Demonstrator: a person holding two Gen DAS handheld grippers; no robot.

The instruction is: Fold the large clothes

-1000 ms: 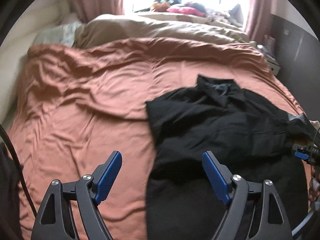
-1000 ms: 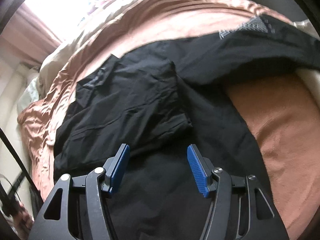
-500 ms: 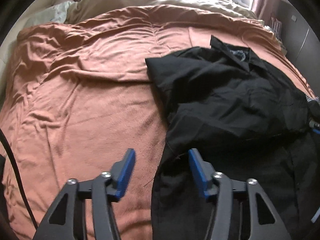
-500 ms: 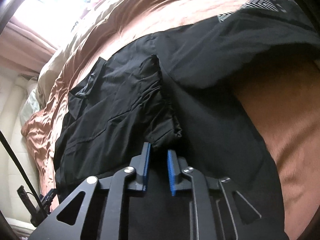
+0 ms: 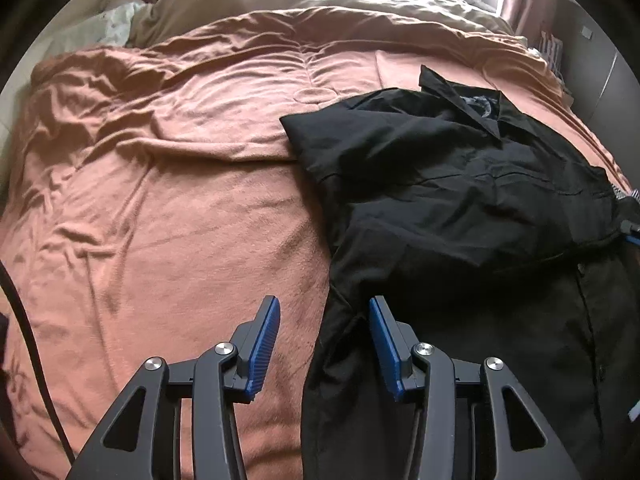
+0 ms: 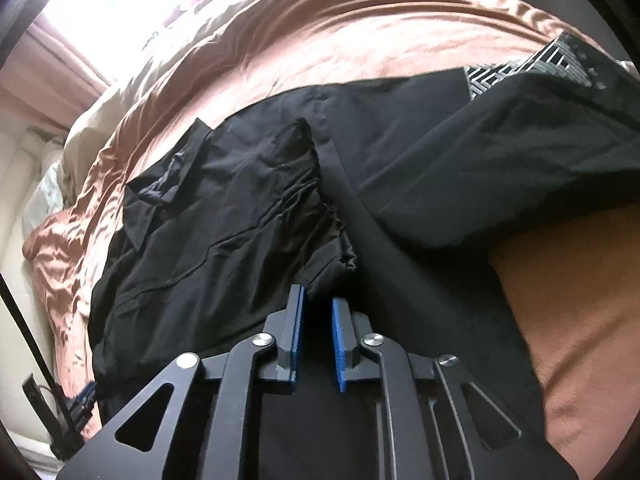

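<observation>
Two grippers work a black shirt (image 5: 460, 184) spread on the rust-coloured bedspread (image 5: 168, 184): the left gripper (image 5: 324, 336), jaws parted, straddles the shirt's left edge, gripping nothing; the right gripper (image 6: 318, 332), jaws nearly together, pinches a gathered fold of the shirt.

A wrinkled rust-orange blanket (image 5: 168, 184) covered most of the bed. Beyond it lay a beige duvet (image 5: 320, 0), bunched toward the bright window. A pale pillow (image 5: 116, 26) sat at the far left corner. Pink curtains (image 6: 52, 68) hung beside the glare, and a dark cable (image 5: 28, 320) crossed the left edge.
</observation>
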